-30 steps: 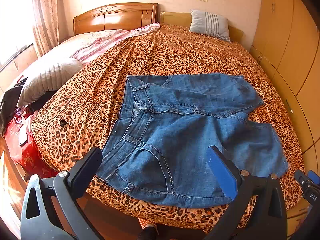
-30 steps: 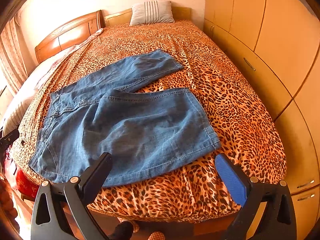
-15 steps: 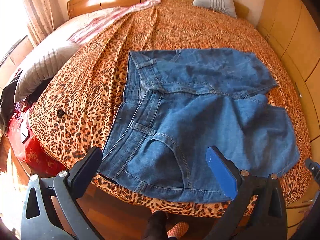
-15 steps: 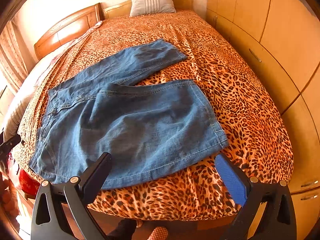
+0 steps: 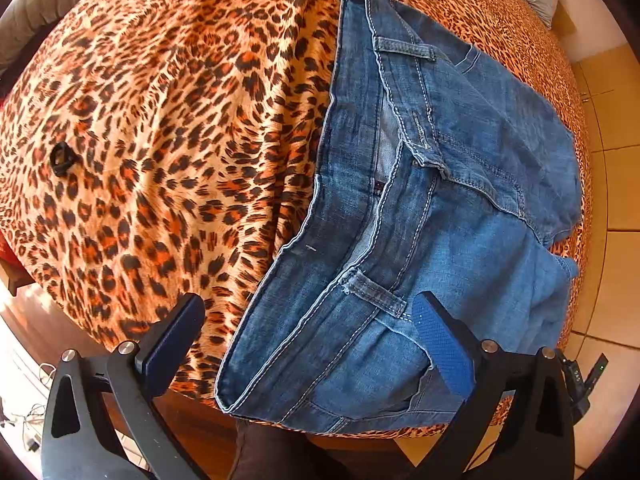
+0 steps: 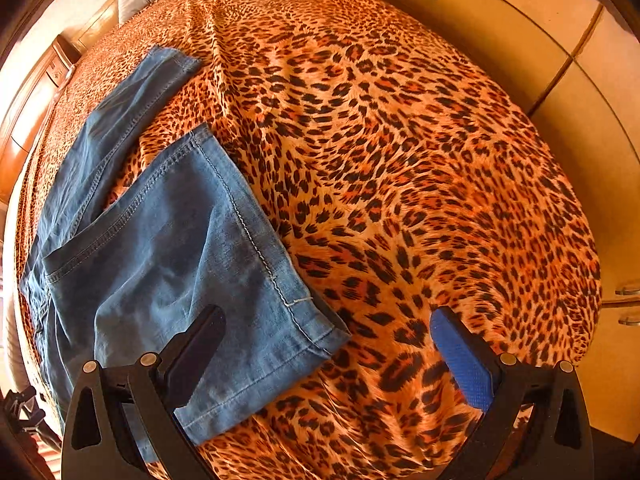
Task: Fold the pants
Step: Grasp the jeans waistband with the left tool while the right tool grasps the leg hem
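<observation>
My left gripper (image 5: 308, 344) and right gripper (image 6: 326, 350) hang wide open, gripping nothing, above blue jeans (image 5: 420, 240) spread along the near edge of the leopard-print bed (image 6: 400, 160).

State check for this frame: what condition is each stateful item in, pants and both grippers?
jeans: unfolded, lying flat on the leopard-print bedspread, legs apart.
left gripper: open, empty, jaws astride the waistband corner.
right gripper: open, empty, jaws astride the near leg's hem corner.
</observation>
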A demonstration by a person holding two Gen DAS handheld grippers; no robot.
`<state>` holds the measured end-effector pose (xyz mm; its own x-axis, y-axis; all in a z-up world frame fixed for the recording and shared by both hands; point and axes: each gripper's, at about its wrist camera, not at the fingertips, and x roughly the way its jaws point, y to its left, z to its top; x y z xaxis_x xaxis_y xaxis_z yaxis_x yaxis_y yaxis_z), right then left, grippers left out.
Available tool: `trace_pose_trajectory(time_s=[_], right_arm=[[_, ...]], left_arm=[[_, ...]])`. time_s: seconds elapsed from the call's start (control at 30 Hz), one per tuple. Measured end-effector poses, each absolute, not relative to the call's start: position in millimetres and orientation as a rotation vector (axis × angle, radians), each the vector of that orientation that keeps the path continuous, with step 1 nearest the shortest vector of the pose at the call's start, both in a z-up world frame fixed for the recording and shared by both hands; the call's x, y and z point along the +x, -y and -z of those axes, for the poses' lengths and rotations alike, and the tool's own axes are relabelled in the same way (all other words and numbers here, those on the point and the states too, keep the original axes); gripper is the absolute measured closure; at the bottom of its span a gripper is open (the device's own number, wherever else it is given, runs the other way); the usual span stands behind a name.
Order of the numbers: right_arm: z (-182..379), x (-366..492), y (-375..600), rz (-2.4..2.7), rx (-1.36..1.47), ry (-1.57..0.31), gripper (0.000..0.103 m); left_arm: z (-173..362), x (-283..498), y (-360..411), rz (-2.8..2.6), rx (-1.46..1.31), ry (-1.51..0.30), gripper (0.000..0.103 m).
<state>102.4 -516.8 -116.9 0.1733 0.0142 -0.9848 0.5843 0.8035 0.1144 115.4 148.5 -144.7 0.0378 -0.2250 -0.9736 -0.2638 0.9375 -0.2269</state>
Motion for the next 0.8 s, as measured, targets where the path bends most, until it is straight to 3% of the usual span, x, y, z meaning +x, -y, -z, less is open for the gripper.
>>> trace_pose_trajectory(time_s=[0.13, 0.23, 0.3, 0.33, 0.37, 0.5, 0.53, 0.57, 0.8], right_arm=[[137.1, 111.5, 504.0, 0.396, 0.549, -1.424, 0.003], [134.7, 111.0, 488.9, 0.407, 0.433, -1.436, 0.018], [127.1, 106.1, 481.4, 0.405, 0.400, -1.425, 0.044], [122.7, 104.1, 480.9, 0.401, 0.409, -1.421, 0.070], [117.7, 101.5, 481.5, 0.384, 0.451, -1.418, 0.088], [81.9, 89.4, 485.5, 0.400, 0.485, -1.362, 0.088], [74.6, 82.6, 489.6, 0.406, 0.498, -1.345, 0.088], [72.7, 73.7, 495.5, 0.424, 0.509, -1.343, 0.088], [94.3, 37.3, 516.2, 0.430, 0.545, -1.443, 0.085]], left_arm=[[160.0, 118.5, -132.7, 0.033, -0.353, -1.617, 0.000], [165.1, 114.1, -111.6, 0.073, -0.254, -1.642, 0.000], [165.6, 112.4, -99.2, 0.054, -0.151, -1.639, 0.009], [165.3, 111.4, -95.2, 0.045, -0.124, -1.643, 0.018], [163.0, 110.4, -92.6, 0.039, -0.109, -1.639, 0.024], [147.9, 105.5, -84.6, 0.029, -0.069, -1.623, 0.047], [143.6, 104.0, -82.7, 0.043, -0.078, -1.619, 0.066], [141.2, 102.1, -79.8, 0.060, -0.097, -1.628, 0.070], [135.6, 86.6, -46.8, -0.037, -0.088, -1.622, 0.070]])
